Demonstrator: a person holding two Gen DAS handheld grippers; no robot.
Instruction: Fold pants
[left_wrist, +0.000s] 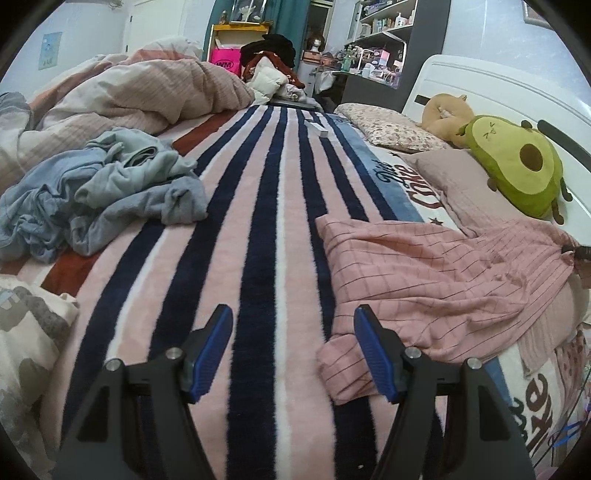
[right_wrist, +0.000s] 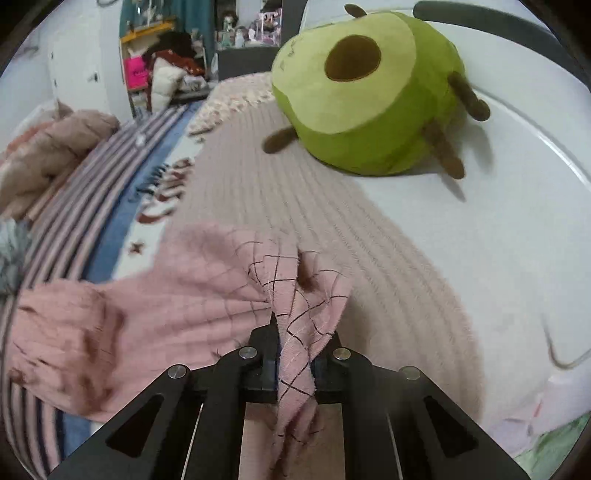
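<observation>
Nearest, the right claw (right_wrist: 295, 354) is clenched on a bunched edge of the pink grid-checked knit pants (left_wrist: 424, 273). They lie crumpled beside the green avocado plush toy (left_wrist: 517, 162), long axis running toward it. The left claw (left_wrist: 293, 350) hangs released over the striped blanket (left_wrist: 258, 221).

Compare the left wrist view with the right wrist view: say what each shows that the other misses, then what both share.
Only the left wrist view shows the left gripper, open over the striped blanket with nothing between its pads, the whole heap of blue clothes, and the tan plush.

Only the right wrist view shows the right gripper shut on a bunched edge of the pink checked pants.

Both show the pants, the avocado plush, the ribbed pink pillow and the white headboard.
</observation>
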